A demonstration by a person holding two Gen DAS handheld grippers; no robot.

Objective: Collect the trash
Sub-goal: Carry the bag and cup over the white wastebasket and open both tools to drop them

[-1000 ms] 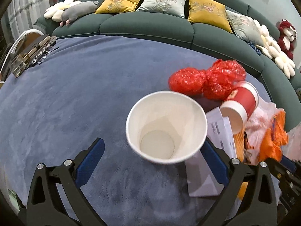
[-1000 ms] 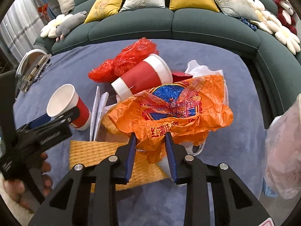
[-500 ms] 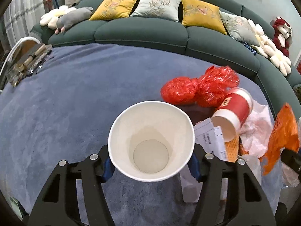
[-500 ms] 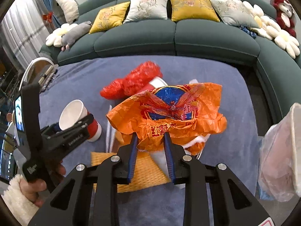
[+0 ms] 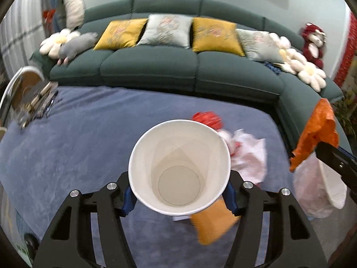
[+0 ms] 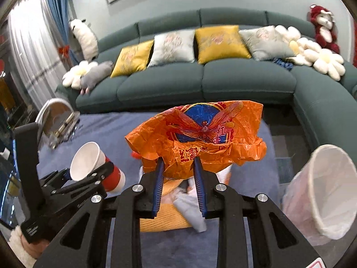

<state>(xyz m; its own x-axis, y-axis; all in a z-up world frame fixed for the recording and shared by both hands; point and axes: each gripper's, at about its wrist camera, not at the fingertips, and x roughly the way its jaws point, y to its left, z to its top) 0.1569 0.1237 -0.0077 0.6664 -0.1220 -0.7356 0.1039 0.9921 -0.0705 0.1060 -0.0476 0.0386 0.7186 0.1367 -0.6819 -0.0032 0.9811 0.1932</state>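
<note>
Left wrist: jaws clamp a smooth conical paper cup (image 5: pixel 179 167); right jaws pinch a crinkled orange plastic bag (image 6: pixel 200 134).

The left tool (image 5: pixel 179 197) is closed on a paper cup (image 5: pixel 179 169), its blue-padded fingers (image 5: pixel 127 199) pressed against the cup's two sides below the rim, with the cup's open mouth facing the left wrist camera. In the right wrist view this tool sits at the near left, raised off the surface, with the person's hand (image 6: pixel 21 249) in a fluffy white cuff beneath its handle. The right tool (image 6: pixel 178 186) is pinched on an orange plastic bag (image 6: pixel 200 136), fingers close together and upright, bag draped over their tips.
</note>
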